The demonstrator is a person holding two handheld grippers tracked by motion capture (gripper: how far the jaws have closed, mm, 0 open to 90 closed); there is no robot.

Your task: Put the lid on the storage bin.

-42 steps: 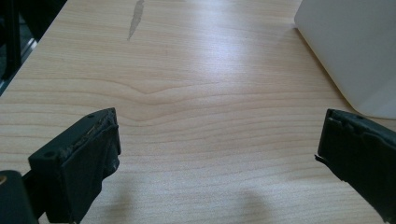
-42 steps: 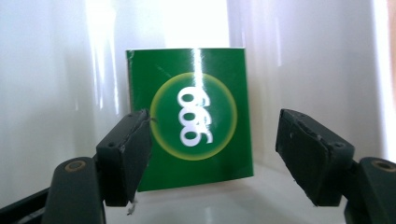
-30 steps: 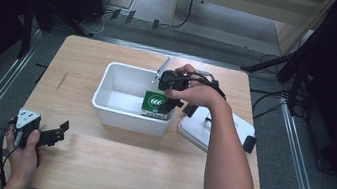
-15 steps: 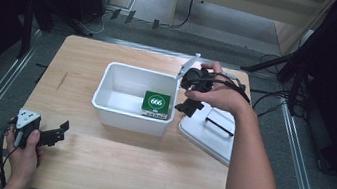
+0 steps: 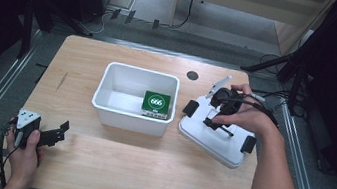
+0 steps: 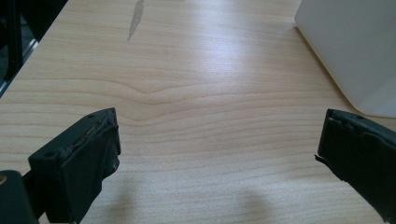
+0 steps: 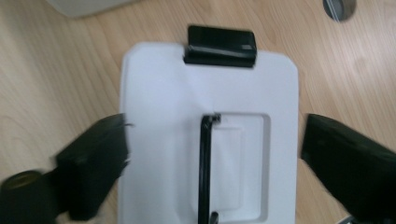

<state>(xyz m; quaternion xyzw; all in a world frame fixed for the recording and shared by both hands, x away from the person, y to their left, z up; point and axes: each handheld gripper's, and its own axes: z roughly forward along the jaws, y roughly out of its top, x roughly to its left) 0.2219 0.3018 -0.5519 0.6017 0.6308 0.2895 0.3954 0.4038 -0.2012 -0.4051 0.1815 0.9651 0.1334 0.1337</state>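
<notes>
Reaching in from the lower right, the person's right forearm stretches long across the tabletop (image 5: 110,166), wrist bent so the right gripper (image 5: 215,112) points down over the white lid (image 5: 210,138). The lid lies flat on the wood just to the right of the white box (image 5: 134,98), near it but apart from it, turned at a slant to the table's edge. It has a black clip (image 5: 190,108) at the end nearer the box and another at the far end by the forearm.

From the right gripper view, the jaws stand wide, one on each side of the lid (image 7: 210,140), and the thin black handle (image 7: 204,168) in the lid's sunken middle runs straight between them. Nothing is pinched: the pads are clear of the handle. Those jaws have just been closing a little, with only the handle and the lid's top between them, and they remain broadly spread. The black clip (image 7: 220,46) sits at the top edge of that view.

Inside the box, a green card (image 5: 156,104) marked 666 leans against the right-hand wall.

Down at the near left corner, the left hand (image 5: 23,154) grips the left gripper (image 5: 57,132) low over the wood, pointing toward the box. Its jaws are wide apart in the left gripper view, with bare tabletop (image 6: 196,102) between them and a corner of the box (image 6: 355,46) at upper right.
</notes>
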